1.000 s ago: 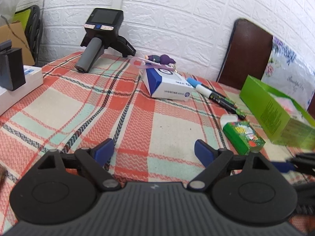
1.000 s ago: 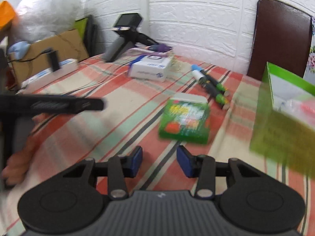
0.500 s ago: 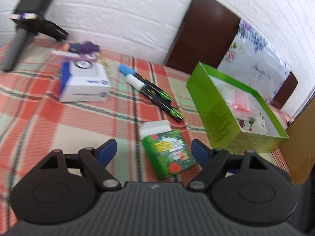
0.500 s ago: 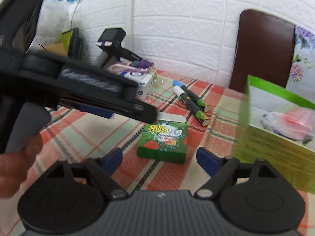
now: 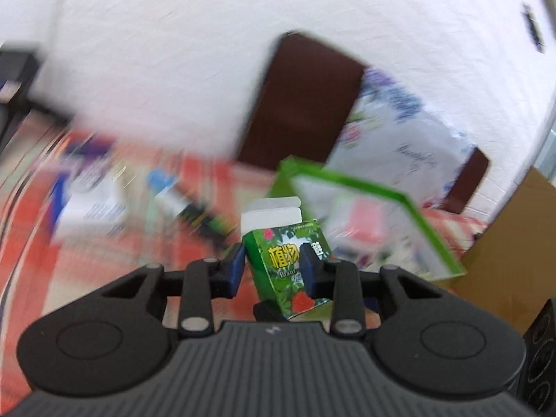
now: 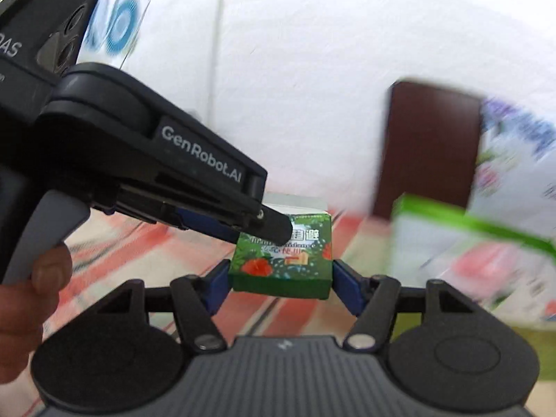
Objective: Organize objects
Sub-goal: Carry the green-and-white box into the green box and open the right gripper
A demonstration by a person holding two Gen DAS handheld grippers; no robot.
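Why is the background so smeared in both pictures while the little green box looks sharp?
Left wrist view: the small green box and the left claw gripping it are crisp, since they travel with the camera, while the tablecloth and chair streak with motion blur. Right wrist view: same effect; the right claw brackets the box, and the big green box behind is smeared.

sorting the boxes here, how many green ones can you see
2. The small green box is gripped between the left gripper fingers; the large open green box sits behind it. Blur may hide others.
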